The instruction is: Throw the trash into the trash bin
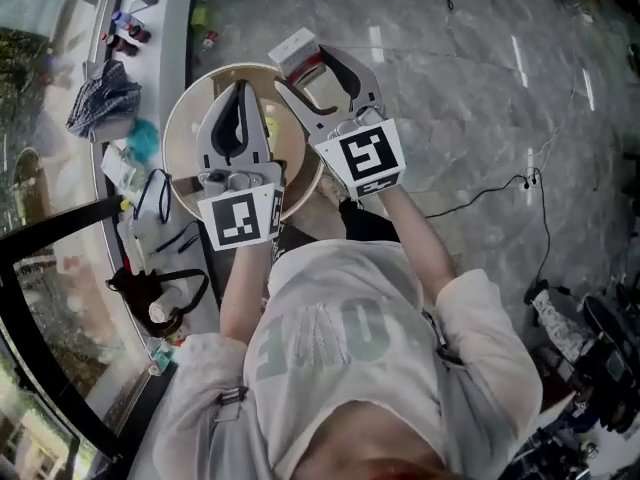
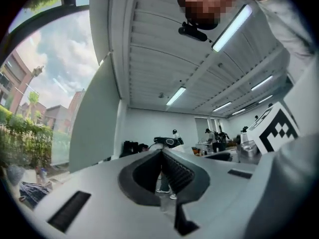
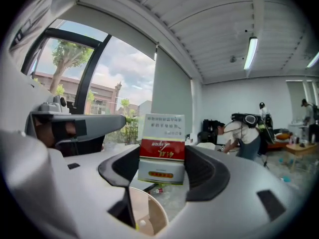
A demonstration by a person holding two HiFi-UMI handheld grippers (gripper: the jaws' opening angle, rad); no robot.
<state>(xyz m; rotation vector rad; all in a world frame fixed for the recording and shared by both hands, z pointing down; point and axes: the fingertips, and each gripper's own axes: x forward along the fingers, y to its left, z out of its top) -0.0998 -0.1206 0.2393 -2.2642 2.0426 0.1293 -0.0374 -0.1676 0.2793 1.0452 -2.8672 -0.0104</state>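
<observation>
A small white-and-red box [image 3: 162, 147], the trash, is clamped upright between the jaws of the right gripper [image 1: 305, 68], which are set at a middling width by the box's own breadth. The pads are pressed on its two sides, so it cannot slip before it is let go. In the head view the box is carried above the floor at the far right edge of the round trash bin [image 1: 183, 93], and part of the bin's open mouth is seen just below the jaws in the right gripper view. The box is judged to be placed for a drop, though perhaps not yet fully over the opening. The left gripper [image 1: 240, 93] is held over the bin with its jaws brought together on nothing. It is probably kept there only because no work is asked of it.
</observation>
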